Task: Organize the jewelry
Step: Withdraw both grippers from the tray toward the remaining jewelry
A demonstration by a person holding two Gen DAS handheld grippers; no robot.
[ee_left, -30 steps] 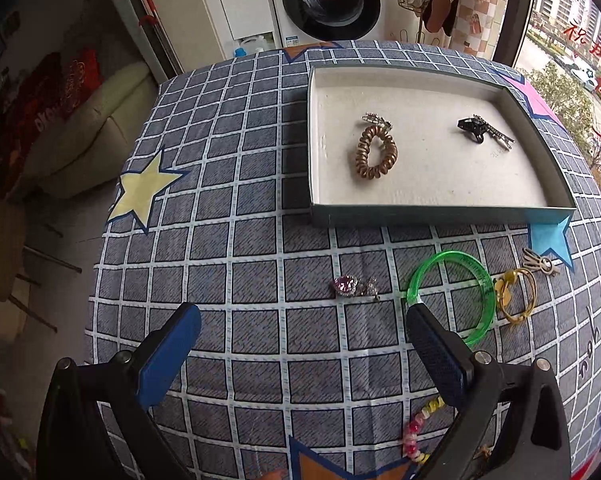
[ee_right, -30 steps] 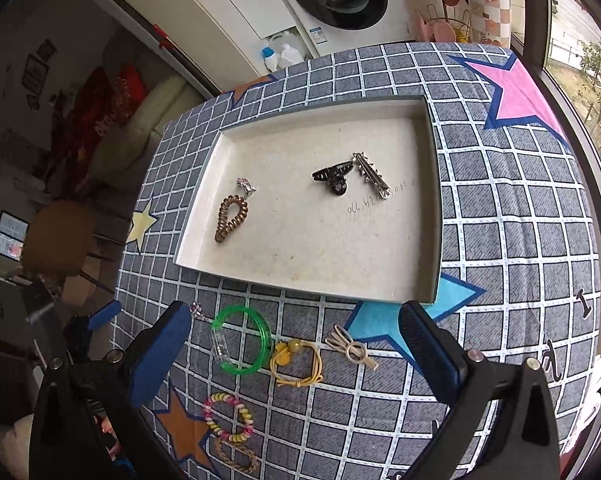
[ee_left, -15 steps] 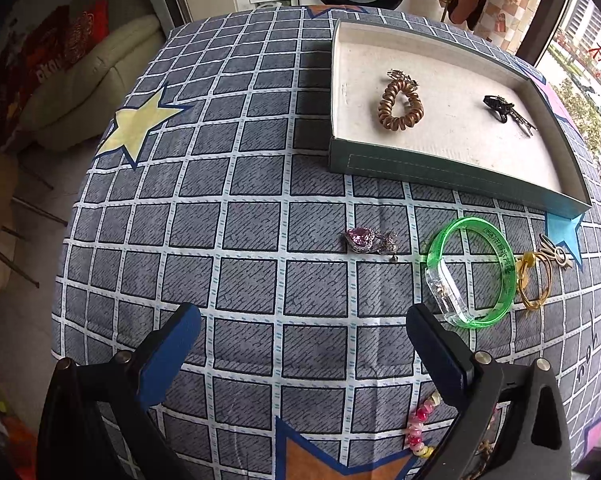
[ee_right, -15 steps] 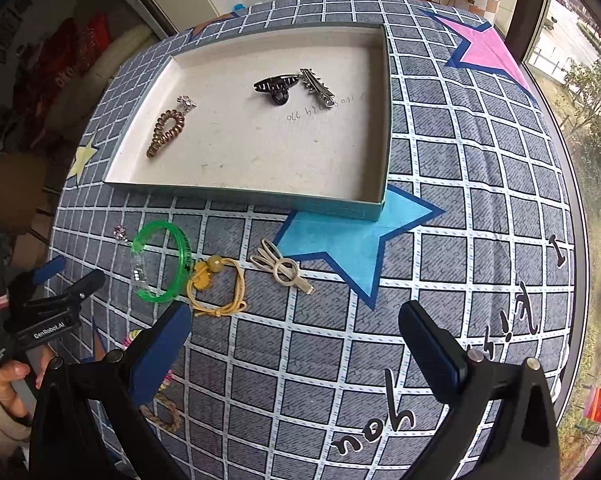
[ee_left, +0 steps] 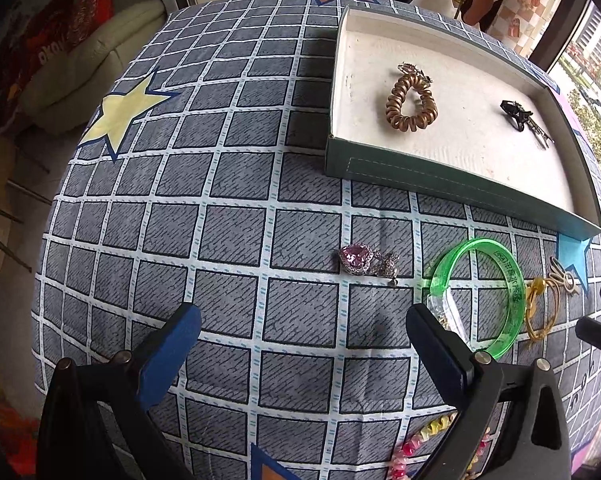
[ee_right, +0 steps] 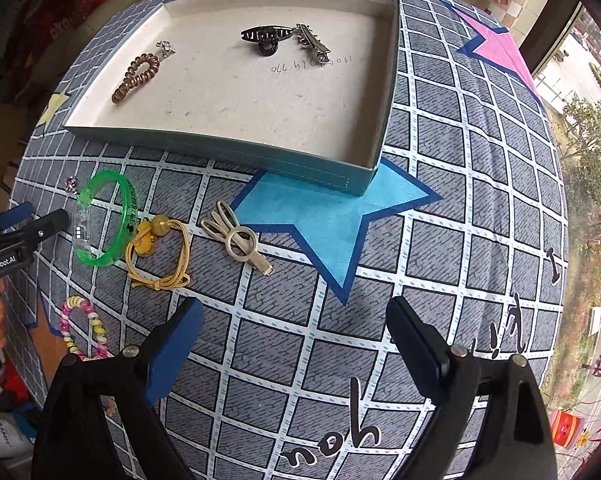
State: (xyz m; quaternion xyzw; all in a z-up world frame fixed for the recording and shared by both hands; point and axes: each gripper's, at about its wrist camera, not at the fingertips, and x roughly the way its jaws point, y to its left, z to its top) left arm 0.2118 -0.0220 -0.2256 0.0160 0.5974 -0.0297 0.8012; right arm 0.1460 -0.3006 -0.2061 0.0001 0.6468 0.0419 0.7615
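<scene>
Grey checked cloth (ee_left: 228, 240) with coloured stars covers the table. Shallow tray (ee_right: 228, 148), green-sided with pale floor, at the far side; it holds a bronze spiral hair tie (ee_left: 410, 106) touching a small silver clip (ee_left: 414, 70), and, well apart from these, a black claw clip (ee_right: 266, 38) touching a silver toothed clip (ee_right: 312, 42). On the cloth in front of the tray, in a rough row: pink heart brooch (ee_left: 358, 260); green bangle (ee_left: 480, 292) with a clear section; yellow cord hair tie (ee_right: 160, 252) with a bead, just beside the bangle; cream bunny-shaped clip (ee_right: 236, 236) at the edge of the blue star. Pink-and-yellow bead bracelet (ee_right: 82, 328) nearer the table edge. Left gripper (ee_left: 302, 344): blue pads wide apart, nothing between them, hanging over bare cloth with the brooch just ahead and the right pad beside the bangle. Right gripper (ee_right: 294, 334): jaws wide and closing, only cloth between them, with the bunny clip ahead and to the left.
</scene>
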